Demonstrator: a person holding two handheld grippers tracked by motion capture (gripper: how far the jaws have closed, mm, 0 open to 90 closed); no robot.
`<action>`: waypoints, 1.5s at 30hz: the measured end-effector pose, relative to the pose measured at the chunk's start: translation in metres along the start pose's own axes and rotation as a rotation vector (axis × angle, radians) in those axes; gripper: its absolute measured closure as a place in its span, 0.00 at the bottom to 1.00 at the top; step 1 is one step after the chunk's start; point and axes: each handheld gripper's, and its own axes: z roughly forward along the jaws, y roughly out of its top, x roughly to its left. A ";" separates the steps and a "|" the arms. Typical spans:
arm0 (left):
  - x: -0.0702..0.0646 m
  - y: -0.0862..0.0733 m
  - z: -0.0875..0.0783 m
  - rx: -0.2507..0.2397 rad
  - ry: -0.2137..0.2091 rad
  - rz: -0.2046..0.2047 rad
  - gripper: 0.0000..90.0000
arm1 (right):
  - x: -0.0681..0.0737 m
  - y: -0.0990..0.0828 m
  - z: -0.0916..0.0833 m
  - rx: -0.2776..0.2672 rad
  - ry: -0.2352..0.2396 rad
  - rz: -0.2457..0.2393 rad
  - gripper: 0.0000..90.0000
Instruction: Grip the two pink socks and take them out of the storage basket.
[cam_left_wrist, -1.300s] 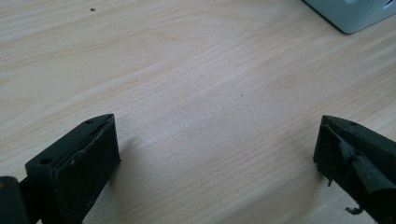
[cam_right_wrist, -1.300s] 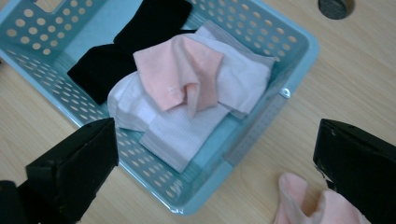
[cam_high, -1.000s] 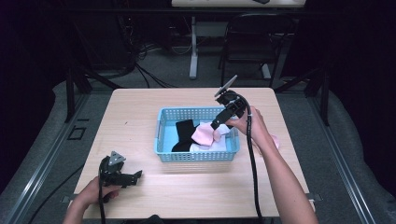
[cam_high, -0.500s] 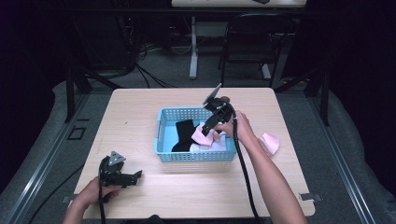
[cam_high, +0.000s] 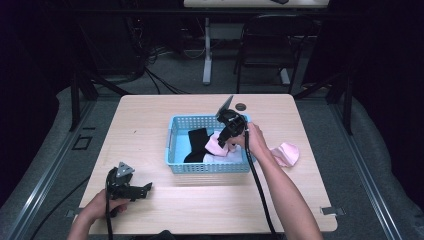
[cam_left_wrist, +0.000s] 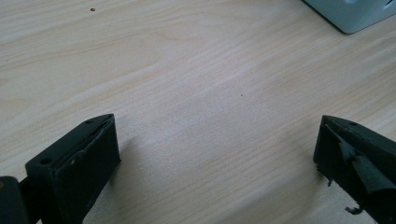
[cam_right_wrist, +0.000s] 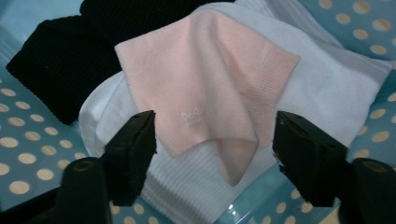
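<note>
- While the left tool (cam_high: 131, 189) lies low on the tabletop (cam_high: 150, 125) near the person's edge, its jaws stand wide apart with nothing but bare wood between them, and a corner of the blue basket (cam_left_wrist: 348, 14) shows beyond them to the right
- Left of centre inside the blue basket (cam_high: 171, 145), a black sock (cam_high: 197, 145) lies against the bottom; beside it sits white cloth (cam_right_wrist: 327, 88), and a pink sock (cam_right_wrist: 205, 88) is draped on top of that white cloth
- Over the basket's right half, the right tool (cam_right_wrist: 212, 140) points down at the pink sock, jaws apart, one either side of the sock's lower folded tip; the sock's long axis runs away from the tool toward the black sock, so a short drop and a squeeze should take it
- Outside the basket, on the tabletop just right of the right hand (cam_high: 257, 140), a second pink piece (cam_high: 286, 152) lies alone; the right tool is by far the nearer to it
</note>
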 end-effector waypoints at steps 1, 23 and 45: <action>0.000 0.000 0.000 0.000 0.000 0.000 0.00 | 0.000 0.000 0.001 0.002 -0.011 -0.006 0.46; 0.000 0.000 0.000 0.000 0.000 0.000 0.00 | 0.003 -0.010 -0.023 -0.041 -0.018 -0.039 0.96; 0.000 0.000 0.000 0.000 0.000 0.000 0.00 | 0.004 -0.020 -0.087 -0.099 0.025 -0.058 0.96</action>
